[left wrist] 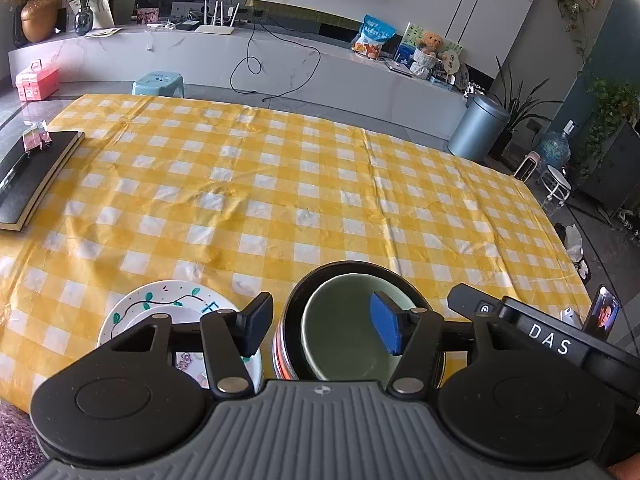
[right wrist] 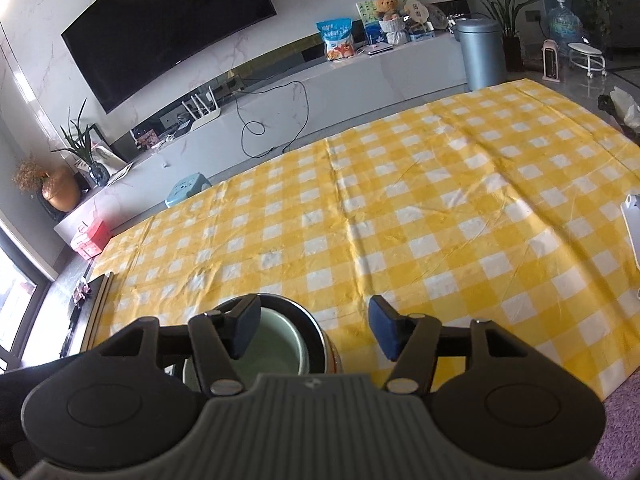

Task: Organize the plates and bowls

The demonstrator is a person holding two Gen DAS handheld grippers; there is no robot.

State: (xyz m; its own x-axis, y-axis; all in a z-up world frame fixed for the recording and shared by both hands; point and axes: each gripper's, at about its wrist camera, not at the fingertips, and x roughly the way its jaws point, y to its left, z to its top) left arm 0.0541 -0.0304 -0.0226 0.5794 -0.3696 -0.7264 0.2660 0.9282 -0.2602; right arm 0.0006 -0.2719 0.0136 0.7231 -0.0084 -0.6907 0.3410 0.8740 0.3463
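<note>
Up front in the left wrist view, the left gripper [left wrist: 320,326] is hovering with jaws spread over one pale green glazed bowl [left wrist: 348,340], which is nesting inside a dark round bowl [left wrist: 298,300]. Beside them one white plate [left wrist: 160,304] painted with green vines is lying on the yellow checked cloth covering the surface [left wrist: 280,184]. "DAS" is showing on the right gripper [left wrist: 548,340].

Over in the right wrist view, the right gripper [right wrist: 314,332] is hanging spread, its left finger over the green bowl [right wrist: 276,352].
</note>
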